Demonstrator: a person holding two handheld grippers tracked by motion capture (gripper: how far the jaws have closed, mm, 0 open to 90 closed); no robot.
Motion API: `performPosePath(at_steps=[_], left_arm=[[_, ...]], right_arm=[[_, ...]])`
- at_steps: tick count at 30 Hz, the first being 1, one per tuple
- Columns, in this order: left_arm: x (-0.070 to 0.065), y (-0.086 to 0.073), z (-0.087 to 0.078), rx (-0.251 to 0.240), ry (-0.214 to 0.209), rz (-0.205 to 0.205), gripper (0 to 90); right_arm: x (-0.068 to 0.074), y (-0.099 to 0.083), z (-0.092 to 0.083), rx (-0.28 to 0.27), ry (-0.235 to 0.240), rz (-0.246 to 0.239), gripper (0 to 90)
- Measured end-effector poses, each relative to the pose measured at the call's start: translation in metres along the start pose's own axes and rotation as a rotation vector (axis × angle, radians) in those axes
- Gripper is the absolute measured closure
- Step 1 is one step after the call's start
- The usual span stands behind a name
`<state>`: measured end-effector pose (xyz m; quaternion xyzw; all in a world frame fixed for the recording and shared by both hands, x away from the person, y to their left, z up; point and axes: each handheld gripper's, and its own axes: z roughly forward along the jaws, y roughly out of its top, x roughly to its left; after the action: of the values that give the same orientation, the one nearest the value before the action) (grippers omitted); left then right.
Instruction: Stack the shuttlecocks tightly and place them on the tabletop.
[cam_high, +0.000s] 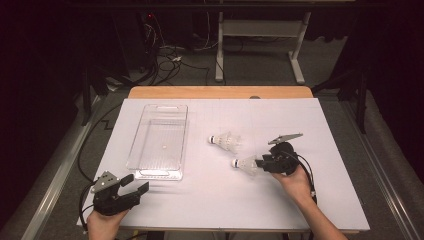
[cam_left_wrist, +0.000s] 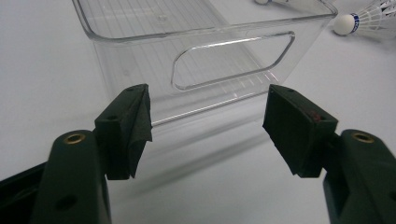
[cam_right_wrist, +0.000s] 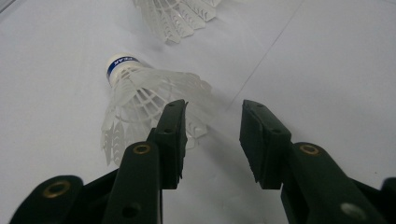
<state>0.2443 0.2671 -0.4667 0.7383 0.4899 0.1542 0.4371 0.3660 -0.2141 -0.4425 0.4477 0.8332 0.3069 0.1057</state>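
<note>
Shuttlecock (cam_right_wrist: 140, 100) lies on the white table (cam_high: 215, 195), just beside the released right gripper (cam_right_wrist: 212, 135), skirt at its left jaw, outside the gap. Left gripper (cam_left_wrist: 208, 126) released, facing clear bin (cam_left_wrist: 205, 51).

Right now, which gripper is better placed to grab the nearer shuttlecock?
Right. The right gripper is open right at the shuttlecock, jaws beside its skirt. The left gripper is open by the clear bin, much farther away.

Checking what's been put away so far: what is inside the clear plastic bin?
The clear plastic bin holds nothing; the white table shows through its floor. Both white shuttlecocks lie outside, to its right. Nothing covers its inside.
</note>
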Motion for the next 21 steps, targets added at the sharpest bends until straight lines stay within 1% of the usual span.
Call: performPosePath(at_steps=[3,6,15,21], left_arm=[[0.0,0.0,0.0,0.001,0.0,0.001,32.9],[0.0,0.0,0.0,0.0,0.0,0.0,32.9],[0.0,0.0,0.0,0.0,0.0,0.0,32.9],[0.0,0.0,0.0,0.001,0.0,-0.001,32.9]], right_arm=[[0.001,-0.002,-0.002,-0.004,0.004,0.006,61.6],[0.002,-0.005,-0.004,-0.013,0.012,0.0,61.6],[0.004,-0.014,-0.01,-0.027,0.033,0.015,61.8],[0.007,-0.018,-0.014,-0.04,0.049,0.008,62.1]])
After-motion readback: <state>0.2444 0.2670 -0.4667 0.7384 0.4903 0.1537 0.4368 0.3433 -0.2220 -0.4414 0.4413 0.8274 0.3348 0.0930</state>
